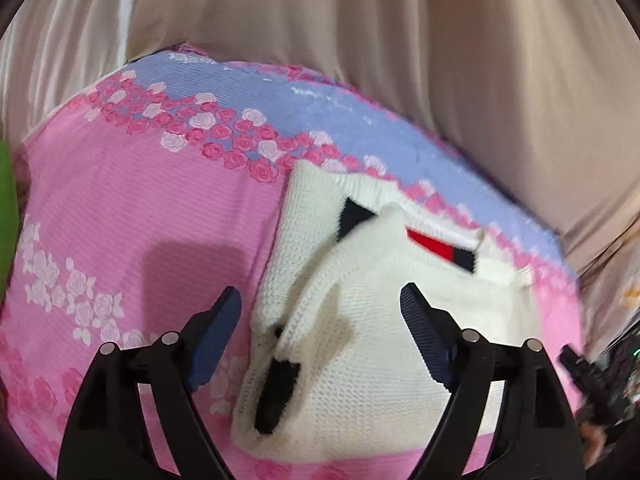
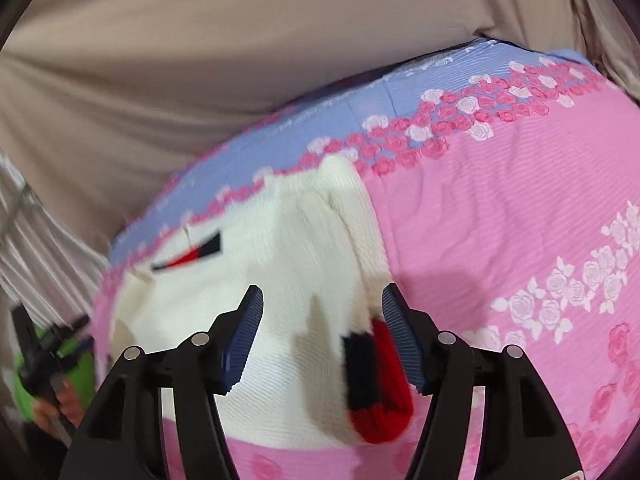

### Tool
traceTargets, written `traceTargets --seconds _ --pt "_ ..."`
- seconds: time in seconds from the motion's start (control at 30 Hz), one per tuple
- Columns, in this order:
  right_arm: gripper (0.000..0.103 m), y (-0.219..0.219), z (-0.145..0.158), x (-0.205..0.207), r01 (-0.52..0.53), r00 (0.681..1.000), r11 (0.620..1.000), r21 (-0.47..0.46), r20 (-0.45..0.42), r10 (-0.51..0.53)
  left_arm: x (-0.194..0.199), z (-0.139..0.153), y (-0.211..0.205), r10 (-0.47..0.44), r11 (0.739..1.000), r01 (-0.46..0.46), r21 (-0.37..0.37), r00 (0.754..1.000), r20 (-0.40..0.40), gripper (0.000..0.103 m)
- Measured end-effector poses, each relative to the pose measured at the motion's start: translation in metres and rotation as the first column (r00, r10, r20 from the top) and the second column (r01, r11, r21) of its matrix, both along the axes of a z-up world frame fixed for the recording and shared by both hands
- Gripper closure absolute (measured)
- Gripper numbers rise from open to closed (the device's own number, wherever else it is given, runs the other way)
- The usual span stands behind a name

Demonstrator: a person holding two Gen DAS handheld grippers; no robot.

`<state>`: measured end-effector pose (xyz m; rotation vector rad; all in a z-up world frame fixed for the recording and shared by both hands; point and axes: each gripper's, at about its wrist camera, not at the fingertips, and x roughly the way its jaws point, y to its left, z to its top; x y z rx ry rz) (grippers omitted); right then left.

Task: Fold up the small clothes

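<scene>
Two views are given. From the left wrist, the left claw is seen with its blue pads spread wide and nothing pressed between them. Below and beyond it a white knitted sweater lies on a pink and lilac bedsheet with roses. A sleeve with a dark cuff is folded across the sweater's body, and a red and dark stripe shows near its far edge. A beige curtain hangs behind the bed. At the right edge the other claw is glimpsed, blurred.

From the right wrist, the right claw is also seen parted, its pads clear of the knit. The same sweater is spread on the bedsheet under it, with a sleeve ending in a red and dark cuff lying between the fingers. At the left edge a hand on the other, blurred tool is seen beside something green.
</scene>
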<state>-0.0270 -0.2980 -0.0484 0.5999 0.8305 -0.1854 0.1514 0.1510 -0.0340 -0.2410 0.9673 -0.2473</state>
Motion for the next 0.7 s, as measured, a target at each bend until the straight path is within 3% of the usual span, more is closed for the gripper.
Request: traceTargets --seconds 0.13,0.23,0.33,0.4,0.43,0.47,0.5,0.53,0.7 --pt "0.041 -0.005 -0.005 0.021 0.017 1.0 1.0 0.0 -0.006 -0.017 0.021 -0.014 -0.025 -0.004 0.997 0.006 0.071 1.0 -0.023 0.024" --pt "0.041 -0.004 -0.008 0.047 -0.011 0.999 0.999 -0.041 -0.041 0.009 0.037 -0.026 -0.04 -0.016 0.996 0.02 0.082 0.999 -0.046 0.025" --pt "0.041 -0.004 -0.016 0.065 -0.027 0.997 0.997 -0.073 -0.076 0.021 0.05 -0.036 -0.05 -0.019 0.995 0.026 0.095 0.997 -0.078 0.037" --pt "0.043 -0.003 -0.024 0.074 -0.038 0.994 0.997 -0.071 -0.102 0.031 0.054 -0.039 -0.053 -0.015 0.995 0.024 0.095 0.995 -0.097 0.054" --pt "0.046 -0.004 -0.028 0.076 -0.046 0.993 0.997 -0.054 -0.107 0.04 0.055 -0.04 -0.053 -0.013 0.995 0.022 0.093 0.995 -0.101 0.06" --pt "0.059 -0.002 -0.029 0.076 -0.05 0.993 0.998 -0.041 -0.108 0.045 0.055 -0.041 -0.053 -0.009 0.996 0.019 0.092 0.994 -0.108 0.074" --pt "0.082 -0.001 -0.031 0.076 -0.055 0.993 0.998 -0.026 -0.108 0.052 0.055 -0.042 -0.052 -0.005 0.996 0.015 0.087 0.993 -0.115 0.089" --pt "0.094 0.0 -0.031 0.075 -0.057 0.992 0.998 -0.02 -0.109 0.055 0.054 -0.042 -0.05 0.001 0.997 0.009 0.078 0.992 -0.124 0.094" --pt "0.095 0.012 -0.002 0.041 -0.112 0.994 0.993 0.021 -0.012 0.112 0.02 -0.015 -0.026 -0.003 1.0 0.001 -0.028 0.997 -0.075 0.095"
